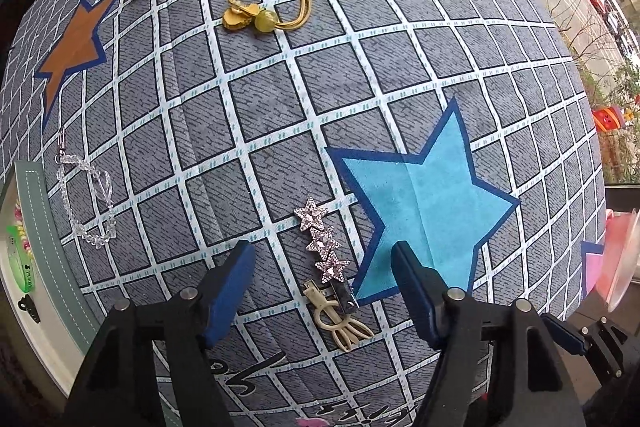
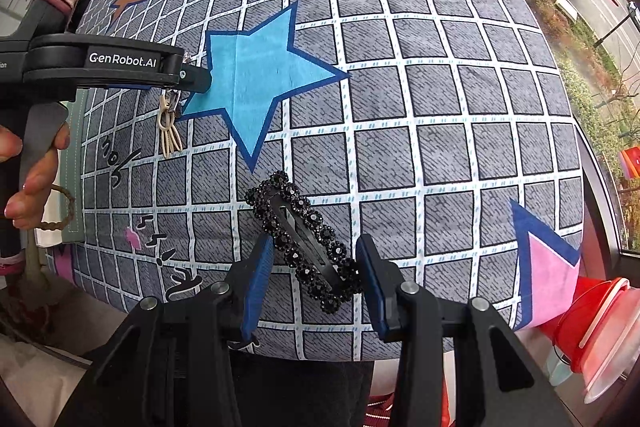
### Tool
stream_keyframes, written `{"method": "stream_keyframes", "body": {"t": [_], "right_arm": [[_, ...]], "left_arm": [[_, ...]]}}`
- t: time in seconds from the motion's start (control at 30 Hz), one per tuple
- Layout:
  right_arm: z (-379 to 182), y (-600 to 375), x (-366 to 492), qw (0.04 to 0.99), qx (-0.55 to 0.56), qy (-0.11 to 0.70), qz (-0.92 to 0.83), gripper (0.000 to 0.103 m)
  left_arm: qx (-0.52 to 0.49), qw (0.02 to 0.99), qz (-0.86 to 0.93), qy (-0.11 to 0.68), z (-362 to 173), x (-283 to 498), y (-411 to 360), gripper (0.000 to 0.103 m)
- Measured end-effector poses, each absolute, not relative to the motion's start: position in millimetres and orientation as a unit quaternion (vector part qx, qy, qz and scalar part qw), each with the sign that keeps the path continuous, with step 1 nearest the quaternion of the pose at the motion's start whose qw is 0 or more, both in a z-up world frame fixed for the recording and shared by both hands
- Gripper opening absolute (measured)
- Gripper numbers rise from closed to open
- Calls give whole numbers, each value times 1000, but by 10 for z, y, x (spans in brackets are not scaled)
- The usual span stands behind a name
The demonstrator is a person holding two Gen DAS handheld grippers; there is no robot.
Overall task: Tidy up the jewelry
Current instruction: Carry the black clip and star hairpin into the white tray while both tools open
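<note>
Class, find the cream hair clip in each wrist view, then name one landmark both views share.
Left wrist: cream hair clip lies bottom centre, below the star-studded clip.
Right wrist: cream hair clip shows at left, under the black gripper body.
Shared landmark: light blue star.

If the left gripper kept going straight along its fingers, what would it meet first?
Probably the star rhinestone hair clip, lying between the open fingers of the left gripper beside a beige clip on the tablecloth; depth is unclear.
</note>
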State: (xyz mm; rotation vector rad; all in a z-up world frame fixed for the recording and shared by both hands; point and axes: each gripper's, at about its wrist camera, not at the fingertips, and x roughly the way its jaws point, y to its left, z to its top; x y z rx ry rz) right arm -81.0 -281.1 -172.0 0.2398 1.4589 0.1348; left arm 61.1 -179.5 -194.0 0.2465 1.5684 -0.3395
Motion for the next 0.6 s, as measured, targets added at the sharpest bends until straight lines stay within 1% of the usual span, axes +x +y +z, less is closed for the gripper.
{"method": "stream_keyframes", "body": {"t": [0.03,0.07,0.1,0.13,0.17,0.37,0.6], "right_arm": [[-1693,-2837,-831,737,111,664,59,46],[-1689,-2887,-834,737,115,664,58,46],[-1689,-2925,-833,737,118,663,56,46],[-1694,-2953,-872,737,120,663,55,46],[-1674,-3006,-907,737,123,663,53,46],[-1603,-3032,-725,736,136,661,47,46],[-1444,-3219,-527,735,159,658,44,46]], "left_arm": [[119,690,-154,697,-1935,600,-1833,58],[123,693,-157,693,-1924,598,-1841,44],[120,695,-162,690,-1912,616,-1857,36],[108,692,-169,693,-1904,644,-1852,28],[94,692,-172,695,-1889,676,-1814,23],[53,711,-178,678,-1695,777,-1537,22],[26,730,-177,660,-1309,807,-936,22]]}}
